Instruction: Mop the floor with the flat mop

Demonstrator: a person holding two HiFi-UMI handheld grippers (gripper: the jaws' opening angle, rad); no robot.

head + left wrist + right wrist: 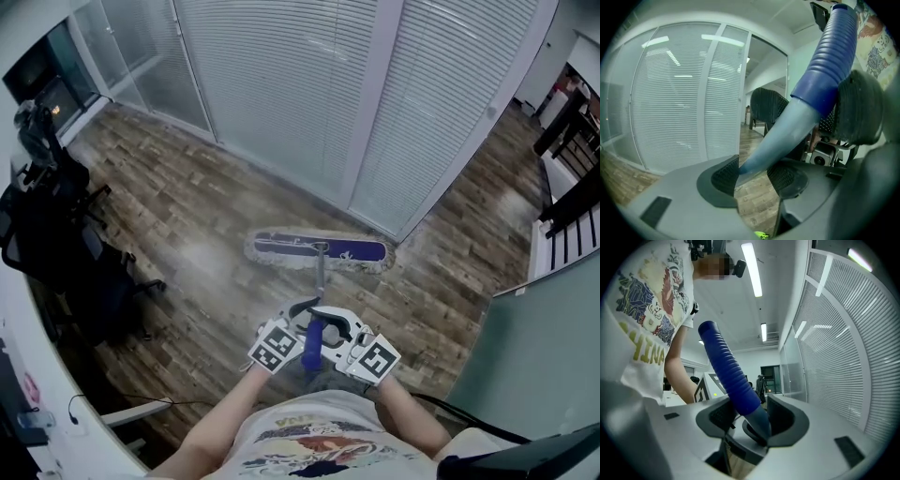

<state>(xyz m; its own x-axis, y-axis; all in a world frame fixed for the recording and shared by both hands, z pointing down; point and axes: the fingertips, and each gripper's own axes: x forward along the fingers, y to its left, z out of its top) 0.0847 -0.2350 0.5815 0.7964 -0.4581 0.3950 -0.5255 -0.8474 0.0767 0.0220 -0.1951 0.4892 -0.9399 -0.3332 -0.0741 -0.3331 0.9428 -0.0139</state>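
Shirt: white printed shirt (314,439) at the bottom edge of the head view, with both forearms reaching forward from it.
Mop: flat head (319,251) with a blue top and a pale fringe. It lies flat on the floor, close to the floor's far edge, straight ahead of the person.
Handle: grey shaft (320,274) rising from the middle of the head towards the person and ending in a ribbed blue grip (312,345).
Left gripper (754,176): jaws wide apart, closed on the grey shaft just below the blue grip.
Right gripper (750,420): jaws partly apart, closed on the lower end of the blue grip, just beside the left gripper.
Floor: wood-look planks (187,206).
Partition: glass with closed white blinds (281,84) along the floor's far edge.
Chairs: black office chairs (66,253) at the floor's left edge.
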